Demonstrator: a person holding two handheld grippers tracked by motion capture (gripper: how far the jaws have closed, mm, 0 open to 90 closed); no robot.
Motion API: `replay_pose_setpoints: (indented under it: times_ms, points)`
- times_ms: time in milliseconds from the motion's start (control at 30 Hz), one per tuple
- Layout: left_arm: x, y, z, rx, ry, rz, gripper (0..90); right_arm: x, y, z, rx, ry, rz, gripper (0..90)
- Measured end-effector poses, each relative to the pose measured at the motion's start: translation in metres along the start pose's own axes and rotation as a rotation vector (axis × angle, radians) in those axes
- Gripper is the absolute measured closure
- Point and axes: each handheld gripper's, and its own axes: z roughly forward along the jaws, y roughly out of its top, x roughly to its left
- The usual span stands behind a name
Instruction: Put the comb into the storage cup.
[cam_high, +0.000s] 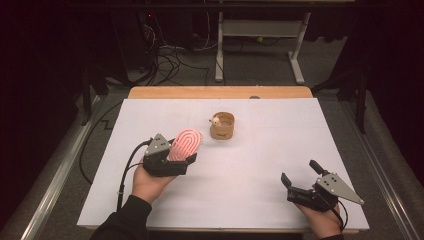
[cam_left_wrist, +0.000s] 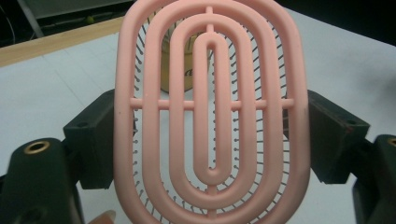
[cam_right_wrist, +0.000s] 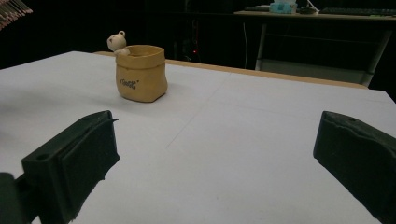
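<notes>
My left tool (cam_high: 172, 159) is gripping one pink oval brush (cam_high: 184, 144), its jaws closed against both sides; the brush's back is concentric plastic rings with thin bristles showing between them. It is hanging over the white bench (cam_high: 240, 180) toward the left edge. My right tool (cam_high: 298, 190) is sitting wide apart and empty near the front right corner. One tan sack-shaped pot (cam_right_wrist: 140, 73), with a small bear (cam_right_wrist: 116, 43) at its rim and unreadable script, is standing toward the far edge.

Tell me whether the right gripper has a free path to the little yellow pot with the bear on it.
Probably yes. The right gripper is open and holds nothing, and bare white table lies between it and the yellow pot. The left gripper, clamped on the pink brush, sits off to the side.
</notes>
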Motion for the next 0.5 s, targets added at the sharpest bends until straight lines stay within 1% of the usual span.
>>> replay_pose_setpoints:
  times_ms: [67,133,333,367,467,500]
  points:
    - [-0.004,0.001,0.003,-0.016,-0.010,0.007,18.3,0.001,0.000,0.001,0.003,0.001,-0.002,0.3]
    - [-0.005,0.001,0.003,-0.020,-0.011,0.010,18.3,0.001,0.000,0.001,0.004,0.001,-0.002,0.3]
    - [-0.013,0.004,0.009,-0.053,-0.021,0.029,18.3,0.001,-0.001,0.002,0.006,0.001,-0.003,0.3]
    - [-0.015,0.005,0.011,-0.061,-0.030,0.029,18.3,0.002,-0.001,0.002,0.006,0.002,-0.004,0.3]
    - [-0.018,0.006,0.012,-0.070,-0.038,0.033,18.3,0.003,-0.001,0.002,0.008,0.003,-0.006,0.3]
    - [-0.021,0.008,0.013,-0.083,-0.043,0.038,18.3,0.004,-0.001,0.003,0.010,0.004,-0.009,0.3]
